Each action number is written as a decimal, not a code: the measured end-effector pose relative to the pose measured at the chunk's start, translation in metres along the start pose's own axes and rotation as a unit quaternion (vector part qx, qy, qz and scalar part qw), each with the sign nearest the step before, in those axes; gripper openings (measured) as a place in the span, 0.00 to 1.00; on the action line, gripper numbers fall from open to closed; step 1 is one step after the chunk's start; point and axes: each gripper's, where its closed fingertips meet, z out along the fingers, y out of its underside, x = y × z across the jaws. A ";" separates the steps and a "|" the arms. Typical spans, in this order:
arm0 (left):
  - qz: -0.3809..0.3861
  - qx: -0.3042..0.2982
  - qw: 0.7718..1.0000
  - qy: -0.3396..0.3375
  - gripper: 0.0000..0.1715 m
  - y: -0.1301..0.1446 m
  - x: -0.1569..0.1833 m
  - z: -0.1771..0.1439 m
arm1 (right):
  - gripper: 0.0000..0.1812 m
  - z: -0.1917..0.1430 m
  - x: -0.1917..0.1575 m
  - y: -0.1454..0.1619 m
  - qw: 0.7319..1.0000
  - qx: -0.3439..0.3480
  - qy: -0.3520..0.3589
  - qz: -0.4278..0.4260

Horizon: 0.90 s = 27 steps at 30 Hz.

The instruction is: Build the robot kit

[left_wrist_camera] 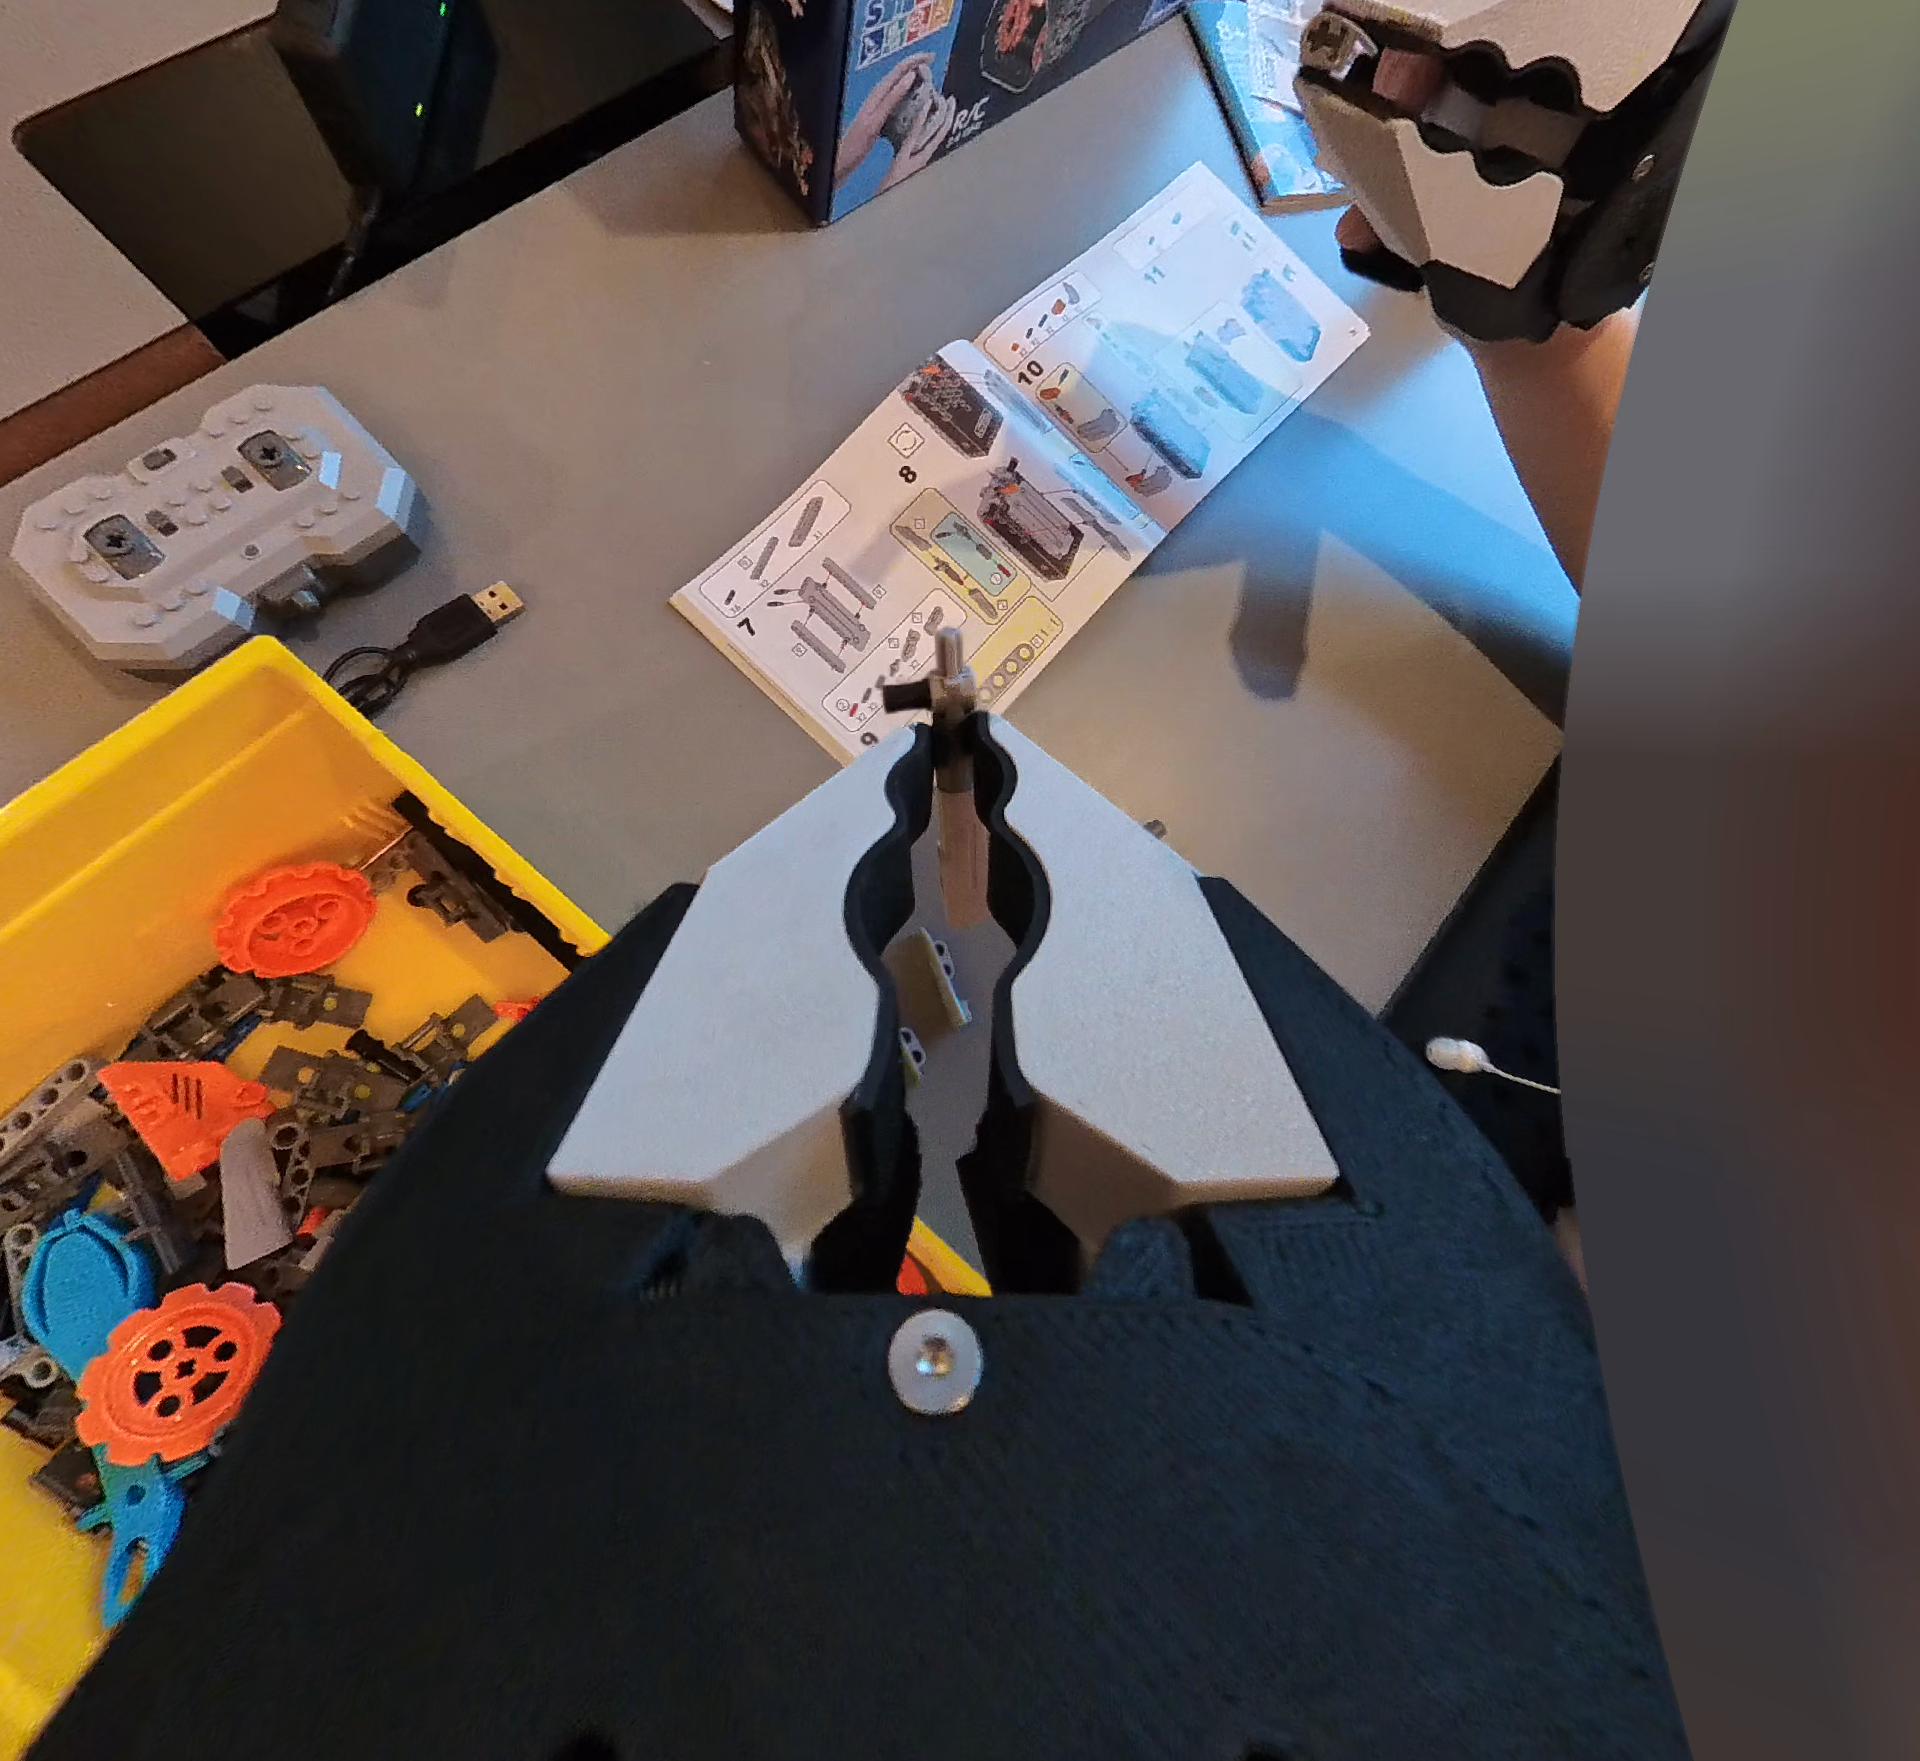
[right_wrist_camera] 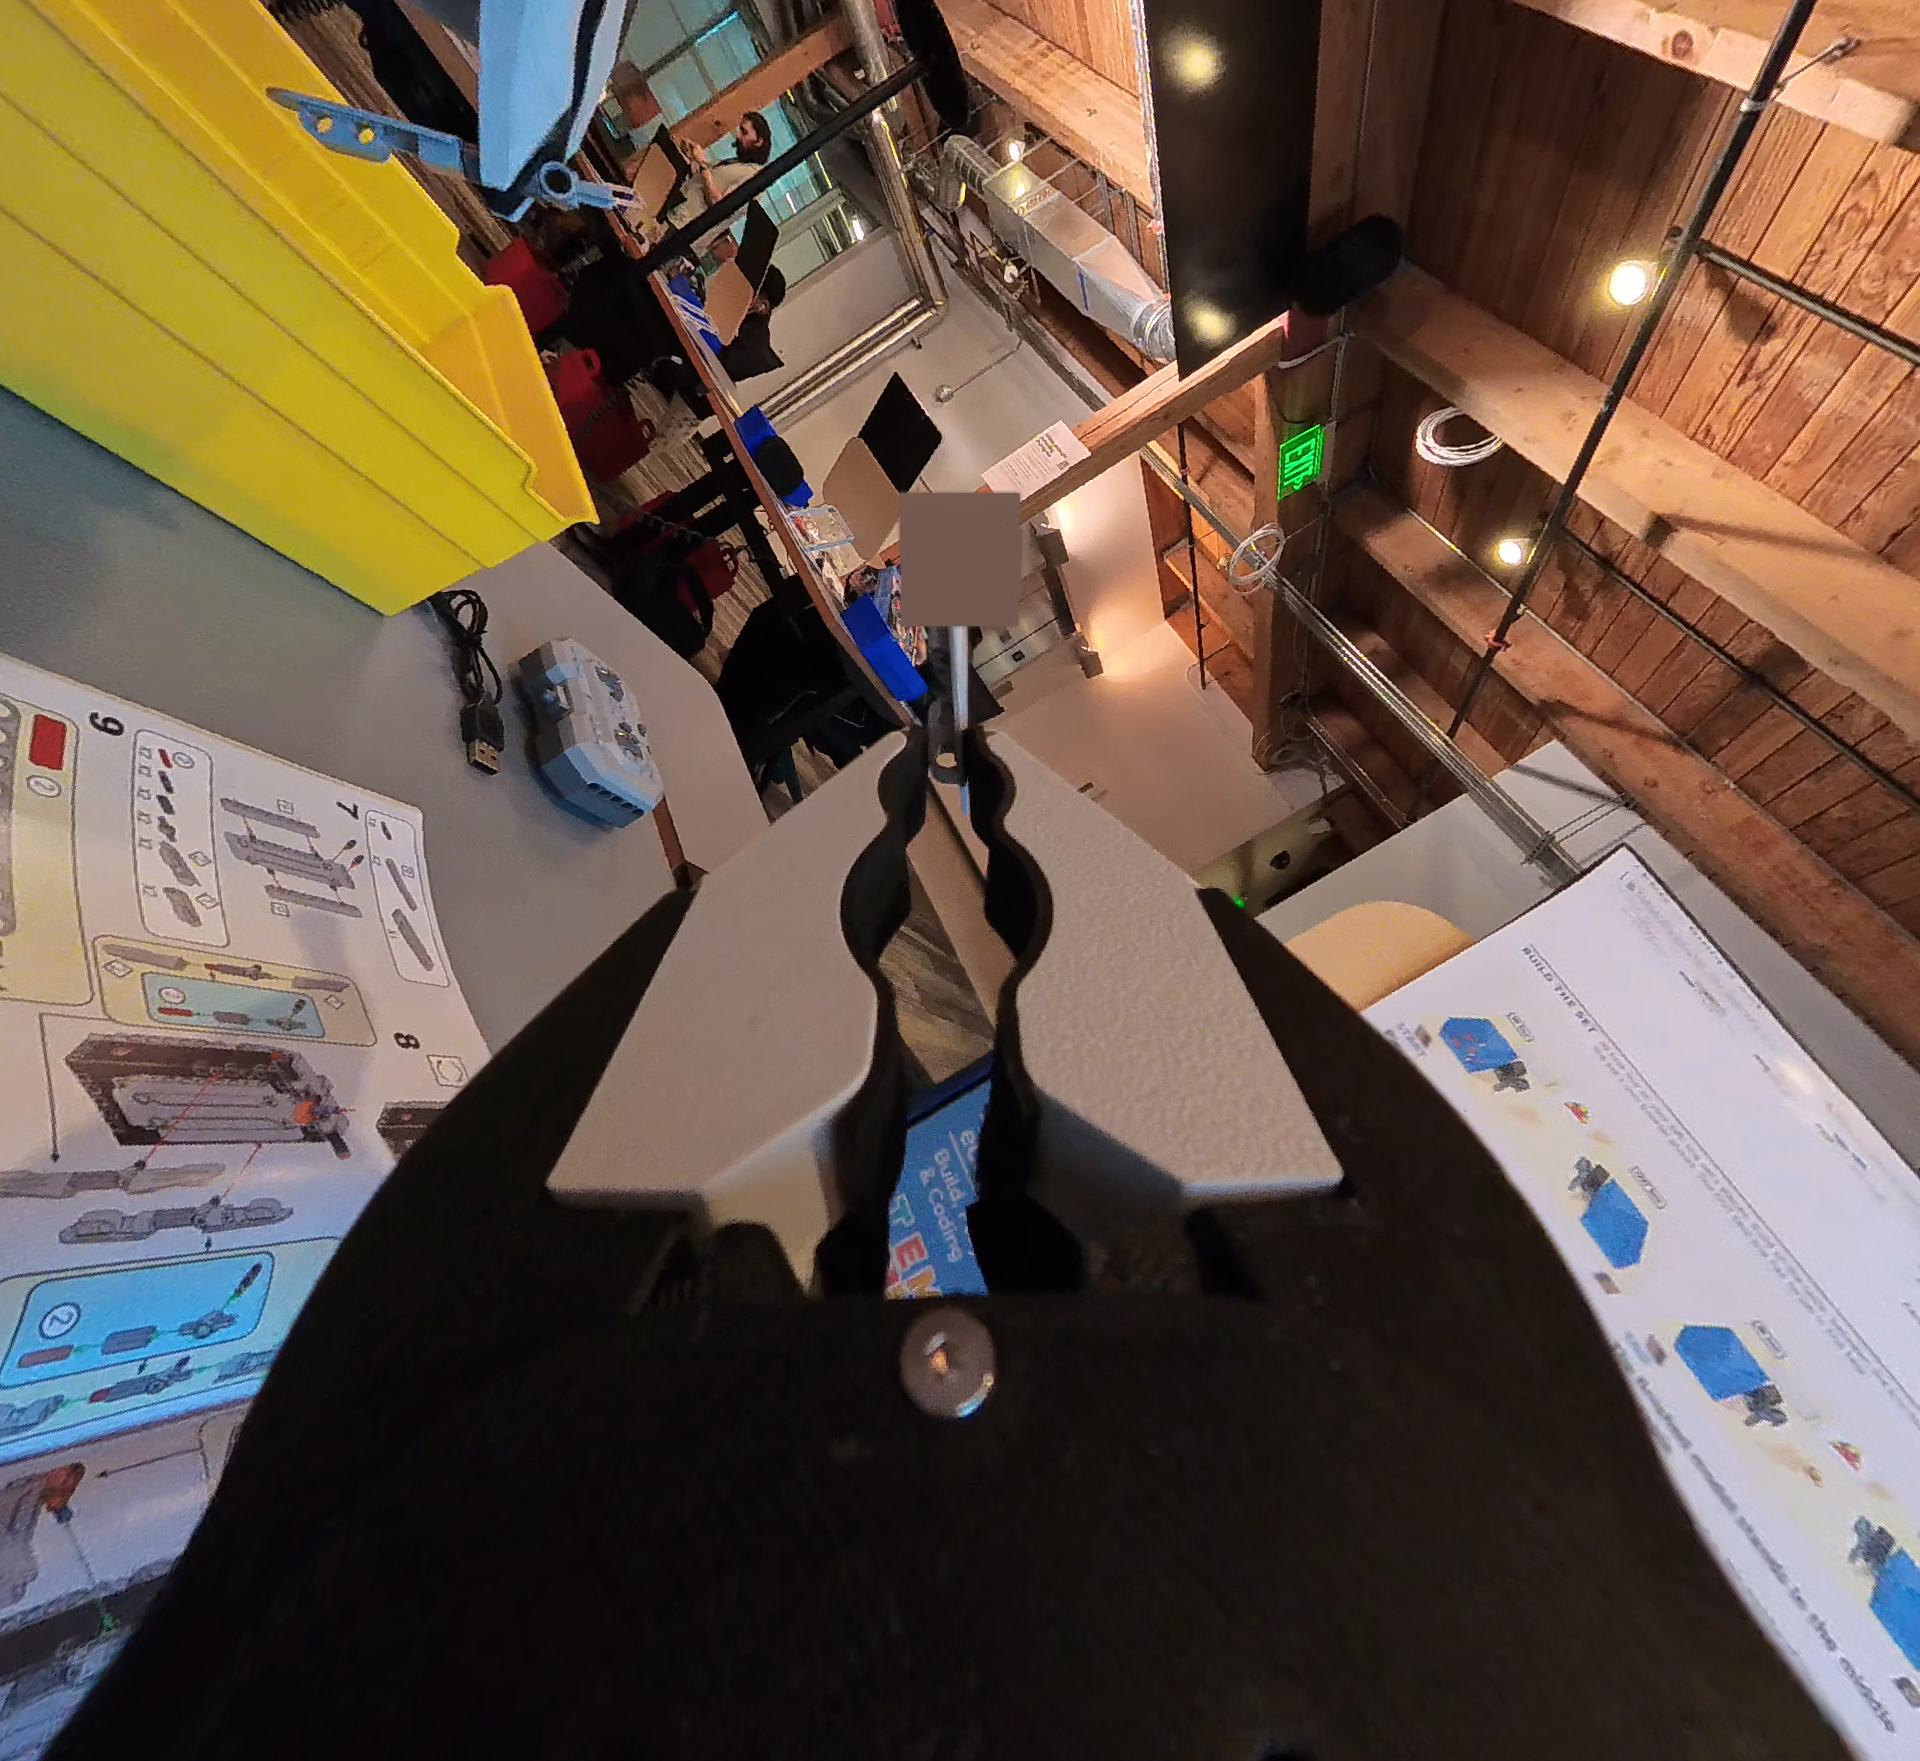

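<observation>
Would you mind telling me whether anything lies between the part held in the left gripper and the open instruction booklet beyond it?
Nothing visible does. The left gripper is shut on a small grey axle piece, which sticks out over the near edge of the instruction booklet; only bare grey table lies around it.

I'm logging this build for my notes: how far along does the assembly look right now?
Early. No finished model shows. In hand: the left gripper pinches a small grey axle piece with a black connector; the right gripper clamps a thin grey rod piece. The white instruction booklet lies open. Left: most loose parts still fill the yellow plastic bin.
</observation>
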 end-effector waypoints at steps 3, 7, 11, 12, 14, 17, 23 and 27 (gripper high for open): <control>-0.004 -0.001 1.000 -0.002 0.03 0.000 -0.002 0.001 | 0.03 0.001 -0.002 0.001 1.000 -0.001 -0.003 0.003; 0.000 -0.004 1.000 -0.001 0.03 0.001 0.000 0.002 | 0.03 0.001 -0.003 0.000 1.000 0.001 -0.005 0.007; 0.005 -0.004 1.000 0.003 0.03 0.000 0.004 0.003 | 0.03 0.001 -0.003 -0.001 1.000 0.004 -0.008 0.014; 0.006 -0.005 1.000 0.005 0.03 0.000 0.004 0.003 | 0.03 0.001 -0.003 -0.001 1.000 0.006 -0.009 0.016; 0.008 -0.006 1.000 0.006 0.03 0.000 0.006 0.003 | 0.03 0.001 -0.003 -0.001 1.000 0.007 -0.010 0.020; 0.012 -0.001 1.000 0.011 0.03 -0.001 0.009 0.000 | 0.03 0.001 -0.002 -0.004 1.000 0.010 -0.012 0.019; 0.024 0.013 0.999 0.020 0.03 -0.006 0.017 -0.006 | 0.03 0.003 -0.004 -0.010 0.998 0.028 -0.026 0.058; 0.048 0.025 0.997 0.053 0.03 -0.011 0.037 -0.006 | 0.03 0.003 0.006 -0.028 0.985 0.089 -0.011 0.145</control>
